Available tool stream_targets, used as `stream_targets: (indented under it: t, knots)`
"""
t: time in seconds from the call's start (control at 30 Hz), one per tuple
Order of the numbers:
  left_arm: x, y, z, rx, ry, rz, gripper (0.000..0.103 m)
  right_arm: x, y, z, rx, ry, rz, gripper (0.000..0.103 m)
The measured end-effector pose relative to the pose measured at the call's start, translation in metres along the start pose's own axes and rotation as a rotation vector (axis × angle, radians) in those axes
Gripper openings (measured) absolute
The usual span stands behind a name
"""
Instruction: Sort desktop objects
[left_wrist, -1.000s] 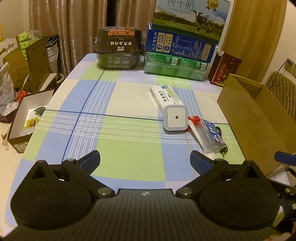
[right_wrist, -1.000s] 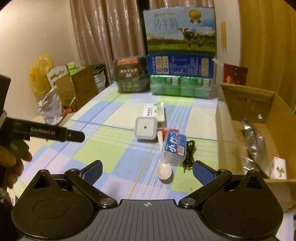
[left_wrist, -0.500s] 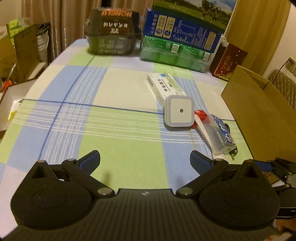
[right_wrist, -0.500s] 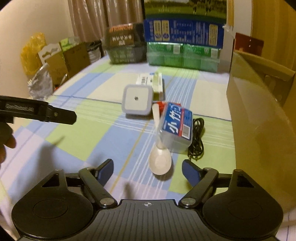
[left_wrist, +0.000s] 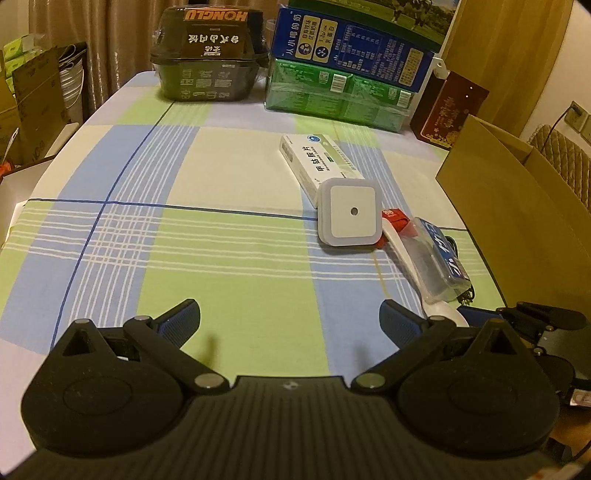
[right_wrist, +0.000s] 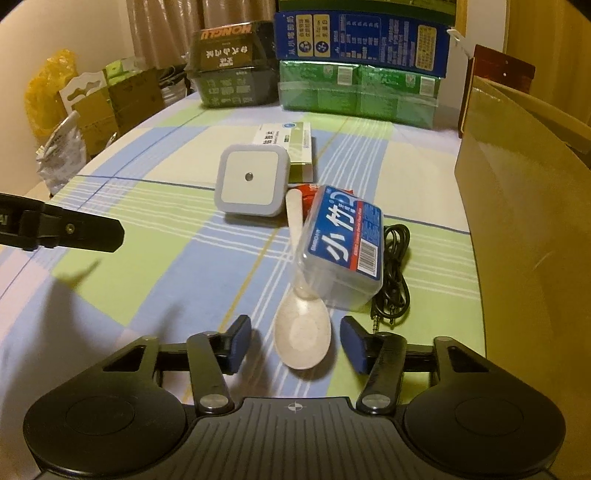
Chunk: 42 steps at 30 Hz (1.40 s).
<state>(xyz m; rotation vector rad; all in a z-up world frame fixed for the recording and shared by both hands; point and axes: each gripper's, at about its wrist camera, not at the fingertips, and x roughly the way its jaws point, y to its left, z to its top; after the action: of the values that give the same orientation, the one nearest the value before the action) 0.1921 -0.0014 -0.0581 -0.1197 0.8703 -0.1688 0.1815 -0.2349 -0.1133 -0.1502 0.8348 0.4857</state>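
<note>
Straddling spoon (right_wrist: 302, 334) bowl, right gripper (right_wrist: 295, 343) spread; box wall (right_wrist: 517, 221) near right.

The bench (left_wrist: 229, 258) wears matt checked cloth. The spoon (right_wrist: 303, 326) looks like smooth white plastic, faintly glossy; the night light (right_wrist: 252, 180) is satin white plastic. The clear case (right_wrist: 341, 251) is glossy plastic with a printed label. The carton (right_wrist: 524, 206) is matt brown cardboard, the cable (right_wrist: 397, 266) black rubbery. Each tool (right_wrist: 295, 345) is matt black plastic
</note>
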Motion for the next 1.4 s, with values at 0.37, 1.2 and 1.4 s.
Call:
stream_targets:
  t: [0.37, 1.2, 1.4]
  knots:
    - [0.001, -0.003, 0.000, 0.004, 0.003, -0.014, 0.101, 0.000, 0.004, -0.001, -0.023, -0.011, -0.026, 0.030]
    - [0.005, -0.005, -0.001, 0.002, 0.015, -0.009, 0.101, -0.018, 0.011, -0.001, 0.003, -0.072, 0.034, 0.029]
    - [0.007, -0.006, -0.001, -0.001, 0.015, -0.009, 0.101, -0.030, 0.011, 0.000, 0.003, -0.107, 0.037, 0.029]
